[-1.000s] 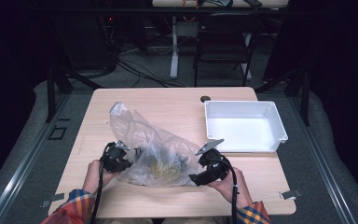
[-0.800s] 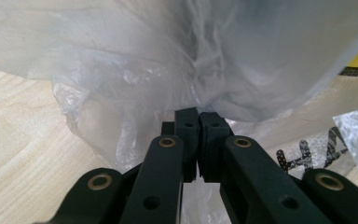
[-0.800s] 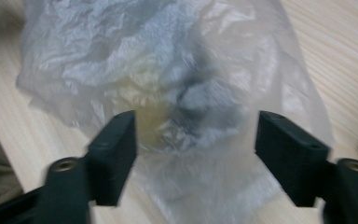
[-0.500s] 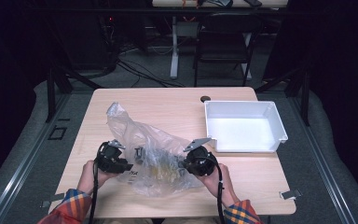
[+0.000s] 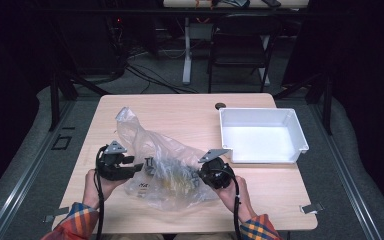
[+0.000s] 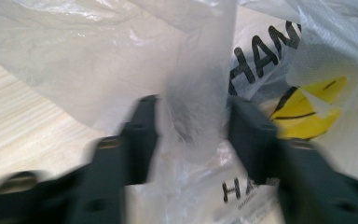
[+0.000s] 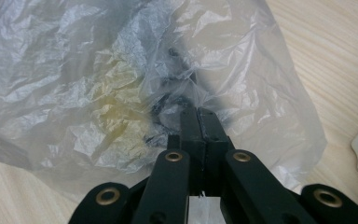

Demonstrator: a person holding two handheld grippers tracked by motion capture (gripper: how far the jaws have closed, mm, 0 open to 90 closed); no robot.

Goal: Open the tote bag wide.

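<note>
Your left gripper (image 5: 139, 167) sits low near the table's (image 5: 280, 200) front-left edge, jaws just opening, spread around a fold of the clear plastic bag (image 5: 167, 167) without pressing. That crinkled, printed bag slumps at the front centre. Your right gripper (image 5: 196, 178) has snapped closed, pinching the thin film. White bin (image 5: 262, 157) at right edge.

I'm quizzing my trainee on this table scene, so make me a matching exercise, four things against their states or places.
Things:
1. plastic bag
2. white bin
3. left hand-held gripper
4. right hand-held gripper

States or places:
A. jaws apart, film between them
B. crumpled, clear, mid-table
C. jaws pinched shut on film
D. empty, at the table's right

Pairs: 1-B, 2-D, 3-A, 4-C
</note>
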